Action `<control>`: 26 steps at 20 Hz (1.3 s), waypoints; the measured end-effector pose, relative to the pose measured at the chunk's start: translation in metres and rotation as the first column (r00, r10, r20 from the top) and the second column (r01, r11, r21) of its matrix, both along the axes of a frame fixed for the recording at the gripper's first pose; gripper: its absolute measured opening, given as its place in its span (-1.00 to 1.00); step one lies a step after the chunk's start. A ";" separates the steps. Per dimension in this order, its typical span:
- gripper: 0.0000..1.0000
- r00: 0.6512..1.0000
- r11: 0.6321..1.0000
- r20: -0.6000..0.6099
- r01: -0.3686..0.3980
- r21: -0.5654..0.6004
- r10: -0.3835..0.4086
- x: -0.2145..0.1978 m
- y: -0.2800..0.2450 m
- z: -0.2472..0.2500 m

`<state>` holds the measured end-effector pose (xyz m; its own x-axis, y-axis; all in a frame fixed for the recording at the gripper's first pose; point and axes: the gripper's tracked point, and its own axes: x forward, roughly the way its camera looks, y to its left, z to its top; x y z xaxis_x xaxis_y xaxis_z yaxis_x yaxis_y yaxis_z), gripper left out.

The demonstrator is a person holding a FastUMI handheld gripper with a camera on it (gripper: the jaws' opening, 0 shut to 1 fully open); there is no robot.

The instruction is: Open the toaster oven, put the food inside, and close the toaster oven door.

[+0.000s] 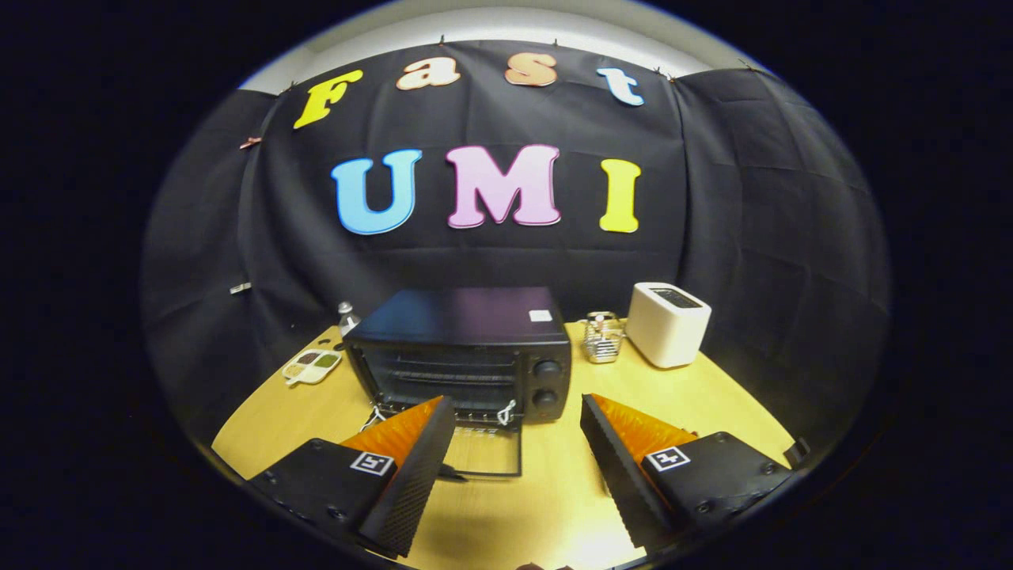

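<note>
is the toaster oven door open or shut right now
Open. The toaster oven has its door folded down flat onto the table, so the racks inside are bare to view. The gripper is open, its fingers spread just before it.

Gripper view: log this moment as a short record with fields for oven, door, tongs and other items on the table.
oven: black toaster oven on the table, beyond the tongs
door: door folded down open, flat ahead of the fingers
tongs: tongs open, holding nothing
left of oven: bottle, divided tray
right of oven: wire rack, white toaster
</note>
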<state>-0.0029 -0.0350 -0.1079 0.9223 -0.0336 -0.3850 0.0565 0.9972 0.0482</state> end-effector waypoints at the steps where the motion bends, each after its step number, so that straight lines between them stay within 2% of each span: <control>1: 0.98 1.000 1.000 0.002 0.019 -0.002 -0.019 -0.001 -0.014 0.004; 7: 0.98 0.992 0.992 -0.019 0.124 -0.036 -0.125 0.004 -0.111 0.011; 11: 0.98 0.988 0.991 -0.078 0.136 -0.003 -0.136 0.016 -0.157 -0.003; 14: 0.98 0.985 0.990 -0.134 0.121 0.073 -0.111 0.026 -0.176 -0.016; 19: 0.98 0.973 0.988 -0.222 0.087 0.128 -0.057 0.036 -0.207 -0.054; 23: 0.98 0.946 0.973 -0.324 0.079 0.219 -0.004 0.031 -0.221 -0.096; 26: 0.98 0.911 0.947 -0.410 0.088 0.310 0.050 0.026 -0.224 -0.133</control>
<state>0.0234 -0.2589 -0.2412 0.6819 0.1366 -0.7185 0.1586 0.9314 0.3275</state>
